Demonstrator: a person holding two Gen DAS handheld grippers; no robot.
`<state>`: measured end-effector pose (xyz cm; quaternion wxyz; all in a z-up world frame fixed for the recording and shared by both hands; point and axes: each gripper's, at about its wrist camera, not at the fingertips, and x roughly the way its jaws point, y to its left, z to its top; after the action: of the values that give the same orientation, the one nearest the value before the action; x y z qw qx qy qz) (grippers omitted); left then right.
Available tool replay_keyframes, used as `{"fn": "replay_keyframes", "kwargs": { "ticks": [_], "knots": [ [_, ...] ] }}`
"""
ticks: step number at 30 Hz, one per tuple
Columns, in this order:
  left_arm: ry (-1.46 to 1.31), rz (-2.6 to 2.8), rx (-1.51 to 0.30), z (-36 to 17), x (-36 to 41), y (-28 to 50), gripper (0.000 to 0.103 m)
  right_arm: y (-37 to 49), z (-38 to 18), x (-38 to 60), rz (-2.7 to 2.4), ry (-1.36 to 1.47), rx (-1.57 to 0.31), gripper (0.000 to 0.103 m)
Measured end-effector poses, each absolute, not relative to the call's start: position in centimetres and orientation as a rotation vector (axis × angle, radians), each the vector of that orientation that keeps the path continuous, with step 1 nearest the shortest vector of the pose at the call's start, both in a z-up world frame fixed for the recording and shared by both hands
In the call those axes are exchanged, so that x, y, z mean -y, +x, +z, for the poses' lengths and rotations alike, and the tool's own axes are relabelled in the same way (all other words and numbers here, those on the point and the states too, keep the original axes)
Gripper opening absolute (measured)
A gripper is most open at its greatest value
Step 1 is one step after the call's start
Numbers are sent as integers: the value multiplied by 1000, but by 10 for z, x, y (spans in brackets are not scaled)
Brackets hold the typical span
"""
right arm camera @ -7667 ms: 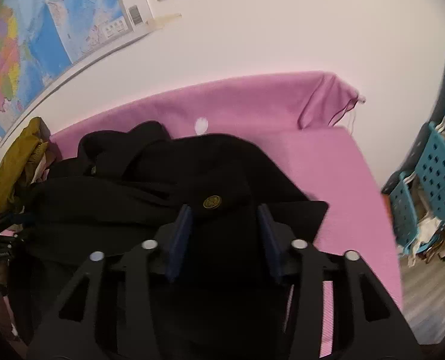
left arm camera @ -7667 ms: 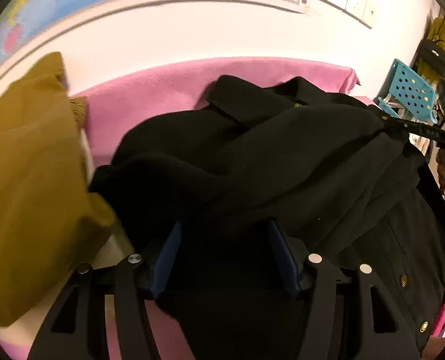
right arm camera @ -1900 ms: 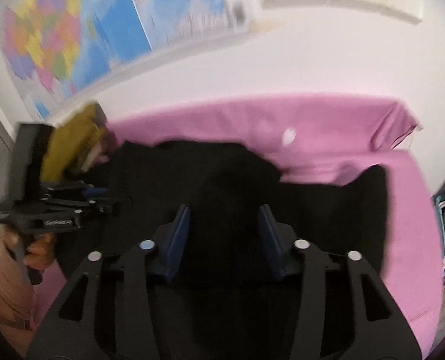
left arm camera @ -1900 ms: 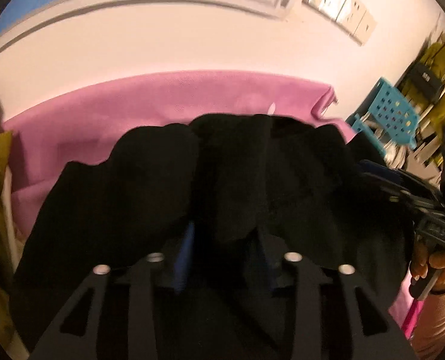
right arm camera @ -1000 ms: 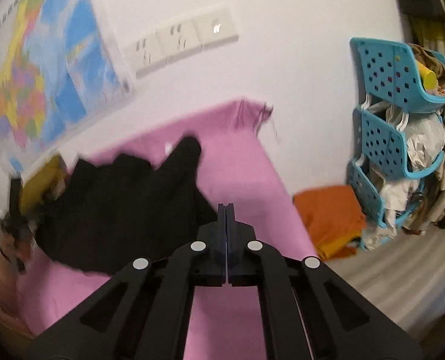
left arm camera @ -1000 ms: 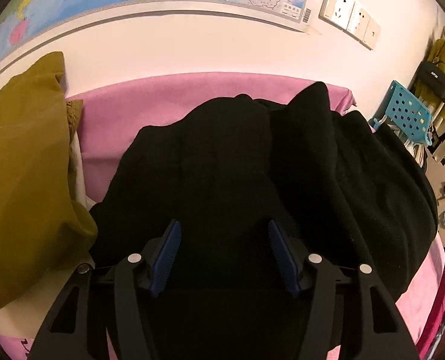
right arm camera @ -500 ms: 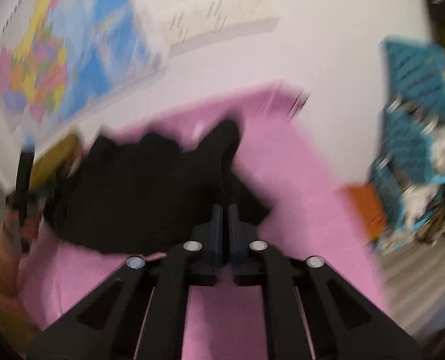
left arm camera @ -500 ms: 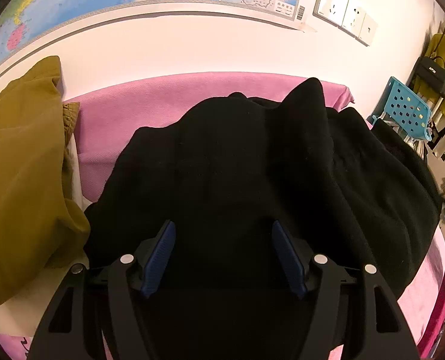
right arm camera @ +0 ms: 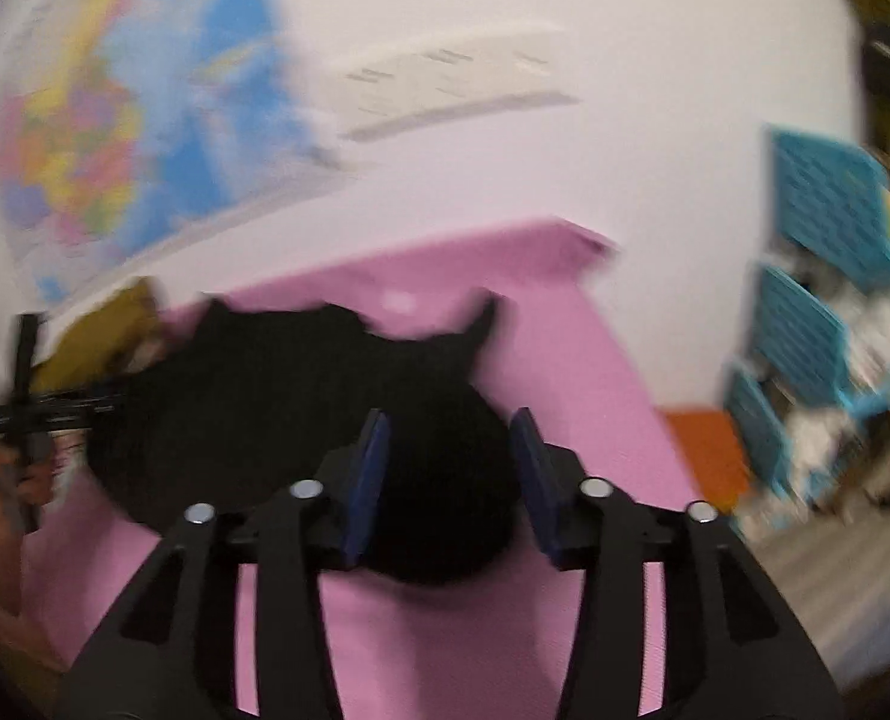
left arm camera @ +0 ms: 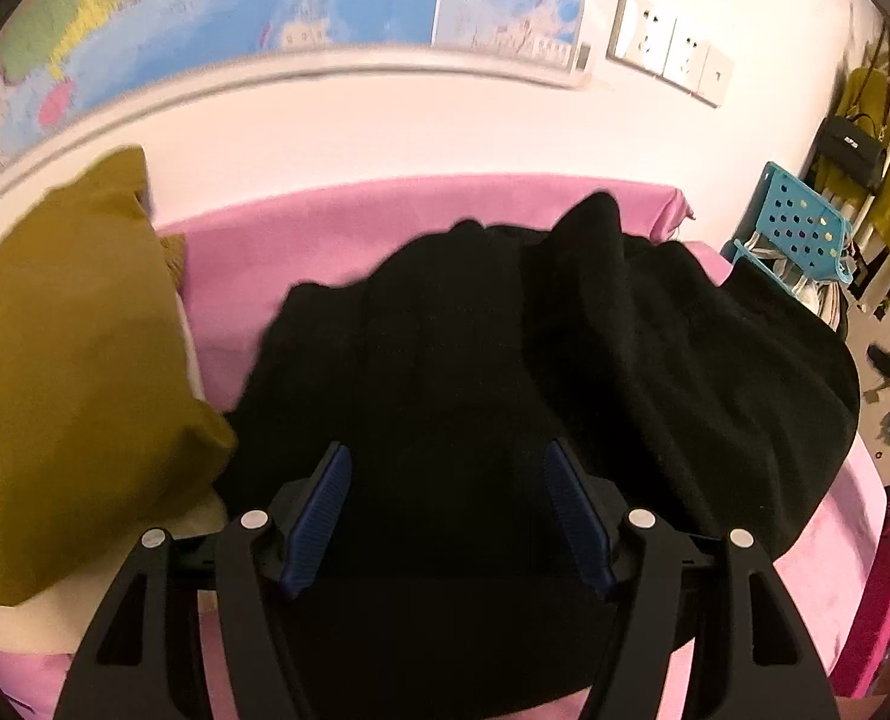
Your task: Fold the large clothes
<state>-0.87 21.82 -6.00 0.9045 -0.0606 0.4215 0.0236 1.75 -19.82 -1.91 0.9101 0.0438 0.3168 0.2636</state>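
Observation:
A large black garment (left arm camera: 565, 360) lies bunched in a heap on the pink-covered surface (left arm camera: 336, 228). My left gripper (left arm camera: 448, 510) is open, its blue pads spread wide over the garment's near edge, with cloth between and under the fingers. In the blurred right wrist view the garment (right arm camera: 300, 396) lies on the pink cover (right arm camera: 565, 360), and my right gripper (right arm camera: 451, 474) is open above its near right end. The left gripper also shows at the far left of that view (right arm camera: 36, 408).
A mustard-yellow garment (left arm camera: 66, 360) is piled at the left beside the black one. A map and wall sockets (left arm camera: 667, 48) hang behind. Blue perforated baskets (right arm camera: 817, 276) and an orange cloth (right arm camera: 709, 450) are at the right.
My right gripper has opened from shut and swung back over the garment's right end. My left gripper stays open over the near edge; the garment lies heaped.

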Motion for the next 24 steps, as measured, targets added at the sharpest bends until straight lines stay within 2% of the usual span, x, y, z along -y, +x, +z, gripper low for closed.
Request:
{"fn": "replay_keyframes", "kwargs": {
  "ticks": [2, 7, 8, 12, 13, 14, 15, 16, 18, 19, 20, 24],
  "knots": [
    [-102, 66, -871, -58, -217, -8, 65, 19, -8, 160, 650, 42, -635, 56],
    [-56, 103, -882, -63, -211, 4, 65, 42, -15, 60, 820, -67, -694, 58],
    [-48, 109, -890, -65, -211, 9, 65, 46, -16, 44, 831, -90, -707, 62],
    [-62, 98, -958, -82, -220, 31, 64, 70, -45, -14, 825, -210, -794, 62],
    [-63, 99, -969, -85, -221, 35, 54, 75, -51, -16, 809, -213, -810, 61],
    [-55, 103, -970, -87, -222, 39, 28, 80, -58, -16, 791, -207, -825, 59],
    [-59, 112, -972, -88, -224, 43, 12, 84, -63, -14, 791, -187, -841, 58],
    [-88, 108, -983, -87, -230, 46, 1, 87, -65, -10, 795, -167, -846, 54],
    [-95, 185, -943, -76, -244, 44, 0, 89, -67, 0, 782, -164, -829, 44],
    [-114, 192, -893, -65, -253, 39, 0, 89, -69, 3, 770, -173, -825, 34],
    [-141, 189, -872, -59, -260, 35, 0, 91, -69, 10, 756, -164, -826, 31],
    [-162, 118, -859, -47, -263, 23, 0, 102, -66, 29, 720, -86, -850, 39]
  ]
}}
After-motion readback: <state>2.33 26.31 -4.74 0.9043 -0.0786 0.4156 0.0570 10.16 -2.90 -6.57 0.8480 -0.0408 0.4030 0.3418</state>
